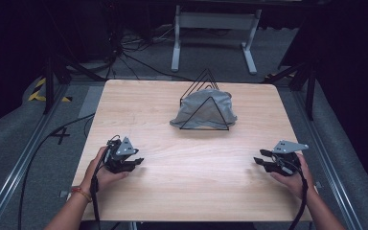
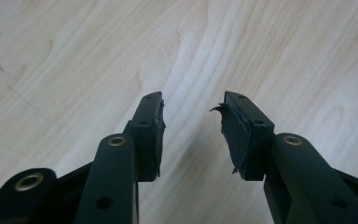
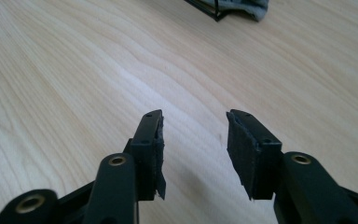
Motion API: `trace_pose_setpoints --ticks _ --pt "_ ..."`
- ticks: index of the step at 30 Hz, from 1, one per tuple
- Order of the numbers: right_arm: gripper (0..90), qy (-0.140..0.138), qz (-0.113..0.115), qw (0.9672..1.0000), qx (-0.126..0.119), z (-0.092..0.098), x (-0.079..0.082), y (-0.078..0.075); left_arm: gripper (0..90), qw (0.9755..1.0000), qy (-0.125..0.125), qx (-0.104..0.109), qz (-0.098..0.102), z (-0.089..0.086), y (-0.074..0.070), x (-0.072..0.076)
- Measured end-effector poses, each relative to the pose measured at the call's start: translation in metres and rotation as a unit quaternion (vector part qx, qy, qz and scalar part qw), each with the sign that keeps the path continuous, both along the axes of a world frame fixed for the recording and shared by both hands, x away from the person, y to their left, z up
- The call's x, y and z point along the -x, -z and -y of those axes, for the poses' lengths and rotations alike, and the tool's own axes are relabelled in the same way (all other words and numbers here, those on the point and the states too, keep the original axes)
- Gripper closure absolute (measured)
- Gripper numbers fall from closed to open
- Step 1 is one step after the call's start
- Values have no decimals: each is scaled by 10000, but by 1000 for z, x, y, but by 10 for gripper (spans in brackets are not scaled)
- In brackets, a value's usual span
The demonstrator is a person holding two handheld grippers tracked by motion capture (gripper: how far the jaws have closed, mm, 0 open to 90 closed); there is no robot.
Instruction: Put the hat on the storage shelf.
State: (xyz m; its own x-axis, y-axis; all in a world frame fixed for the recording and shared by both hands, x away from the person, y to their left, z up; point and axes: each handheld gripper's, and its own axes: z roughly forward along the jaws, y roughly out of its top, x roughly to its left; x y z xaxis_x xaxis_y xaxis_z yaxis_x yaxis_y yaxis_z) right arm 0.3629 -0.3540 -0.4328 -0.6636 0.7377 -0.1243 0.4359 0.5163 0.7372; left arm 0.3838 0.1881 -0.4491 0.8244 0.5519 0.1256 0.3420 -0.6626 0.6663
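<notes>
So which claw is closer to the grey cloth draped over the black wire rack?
Left, narrowly. The left claw sits near-left of the grey cloth; the right claw sits near-right, slightly farther. Both are open and empty.

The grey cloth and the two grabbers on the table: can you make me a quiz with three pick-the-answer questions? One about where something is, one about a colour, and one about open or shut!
1. Where is the grey cloth?
A. Draped over the black wire rack
B. Between the left gripper's jaws
C. On the floor

2. What colour is the table?
A. Bright blue
B. Light wood
C. White

3. How do the jaws of the left gripper and the right gripper stand?
A. Both pinch the cloth
B. Both are open with nothing between them
C. One holds the rack

Answers: 1 A, since the high view shows the cloth hanging over the rack at the far middle of the table. 2 B, since pale wood grain shows in every view. 3 B, since each gripper view shows a gap between the pads, with bare table behind.
</notes>
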Motion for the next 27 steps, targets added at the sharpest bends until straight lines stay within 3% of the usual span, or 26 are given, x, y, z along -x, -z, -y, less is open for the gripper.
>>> trace_pose_setpoints --ticks 7,12,14,19,22,27 --pt "497 94 -114 9998 -132 16 18 15 550 9998 -42 141 -161 -14 17 13" --pt "409 312 -148 9987 -383 34 30 25 447 9978 -160 597 -246 -27 27 19" --pt "402 362 -187 9983 -428 40 33 29 394 9961 -175 772 -378 -31 30 21" --pt "327 494 -208 9971 -533 49 39 33 221 9970 -165 679 -337 -31 32 26" --pt "242 626 -237 9971 -373 46 37 34 195 9968 -245 673 -357 -31 32 27" --pt "224 653 -262 9968 -368 46 37 34 182 9964 -344 693 -359 -31 32 28"
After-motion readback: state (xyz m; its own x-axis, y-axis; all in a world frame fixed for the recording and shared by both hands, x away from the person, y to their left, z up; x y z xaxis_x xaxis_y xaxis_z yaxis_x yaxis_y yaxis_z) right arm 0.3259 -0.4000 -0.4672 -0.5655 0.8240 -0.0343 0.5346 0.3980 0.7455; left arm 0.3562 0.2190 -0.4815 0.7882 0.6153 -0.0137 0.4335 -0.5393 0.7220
